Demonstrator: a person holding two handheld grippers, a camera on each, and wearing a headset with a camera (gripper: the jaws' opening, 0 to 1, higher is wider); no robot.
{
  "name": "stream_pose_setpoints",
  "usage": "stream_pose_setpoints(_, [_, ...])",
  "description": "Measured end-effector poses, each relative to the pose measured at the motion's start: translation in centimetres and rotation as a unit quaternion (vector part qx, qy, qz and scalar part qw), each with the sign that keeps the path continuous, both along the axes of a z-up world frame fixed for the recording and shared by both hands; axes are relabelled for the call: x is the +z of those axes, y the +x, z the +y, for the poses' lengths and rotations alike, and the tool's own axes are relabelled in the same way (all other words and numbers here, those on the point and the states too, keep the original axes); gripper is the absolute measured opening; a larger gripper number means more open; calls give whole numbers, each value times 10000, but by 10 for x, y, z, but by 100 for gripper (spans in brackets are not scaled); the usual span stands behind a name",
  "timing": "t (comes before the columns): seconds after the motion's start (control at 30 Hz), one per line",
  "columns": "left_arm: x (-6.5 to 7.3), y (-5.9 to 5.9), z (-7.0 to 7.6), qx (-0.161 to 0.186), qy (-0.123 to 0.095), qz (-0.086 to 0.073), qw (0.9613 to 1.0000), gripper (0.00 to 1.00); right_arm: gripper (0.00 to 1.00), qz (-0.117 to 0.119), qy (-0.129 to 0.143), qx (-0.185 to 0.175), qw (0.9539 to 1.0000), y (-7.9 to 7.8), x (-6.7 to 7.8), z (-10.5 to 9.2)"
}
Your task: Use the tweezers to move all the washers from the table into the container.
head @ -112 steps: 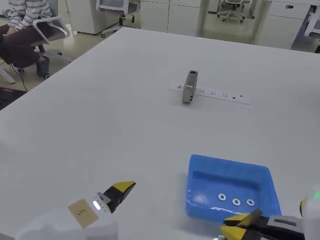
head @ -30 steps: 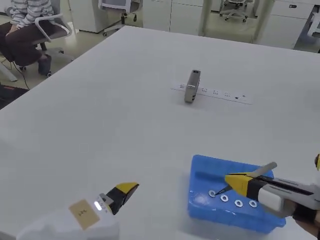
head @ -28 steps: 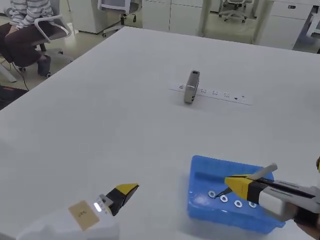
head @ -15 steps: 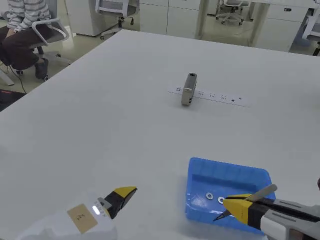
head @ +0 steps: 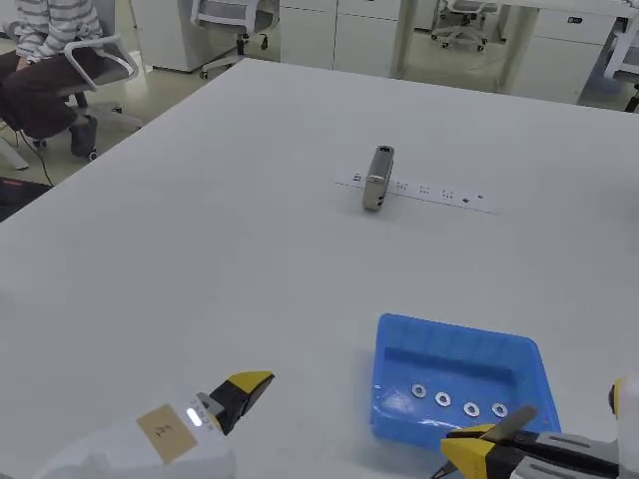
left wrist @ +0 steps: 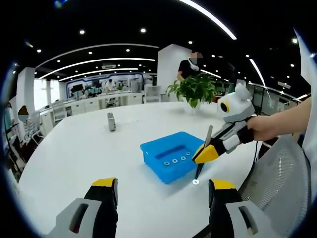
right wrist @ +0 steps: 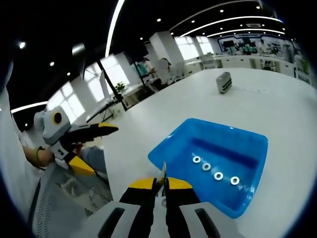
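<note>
Your right tongs [right wrist: 162, 184] are clenched on the slim metal tweezers [right wrist: 163, 171]; your left tongs [left wrist: 161, 184] stand released. Four small silver washers [head: 442, 399] lie in a row inside the blue container [head: 454, 332]. One loose washer [left wrist: 195, 182] rests on the white tabletop [head: 250, 249] near it.

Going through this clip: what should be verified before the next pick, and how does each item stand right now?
1. Hold on the thin metal tweezers by the right claw: ok.
2. Tweezer tip at the loose silver washer on the white table: ok.
3. That washer pinched between the tips: cannot tell.
4. Count so far, four silver washers inside the blue plastic tray: ok.
5. The left claw open and apart from the tray: ok.
</note>
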State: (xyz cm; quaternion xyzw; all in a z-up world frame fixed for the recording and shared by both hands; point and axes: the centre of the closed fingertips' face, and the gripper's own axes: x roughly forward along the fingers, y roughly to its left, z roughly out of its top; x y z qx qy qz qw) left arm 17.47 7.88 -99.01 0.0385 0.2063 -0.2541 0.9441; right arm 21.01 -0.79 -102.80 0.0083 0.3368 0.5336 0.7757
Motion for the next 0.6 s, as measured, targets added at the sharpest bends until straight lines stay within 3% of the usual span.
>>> stream_pose_setpoints(0.2, [0, 0, 0, -1, 2, 12, 10000, 75, 4, -85, -194, 187, 9996, -5, -5, 2])
stream_pose_setpoints(0.6, [0, -1, 0, 11, 19, 14, 10000, 75, 4, -543, -651, 614, 9945, -14, -12, 4])
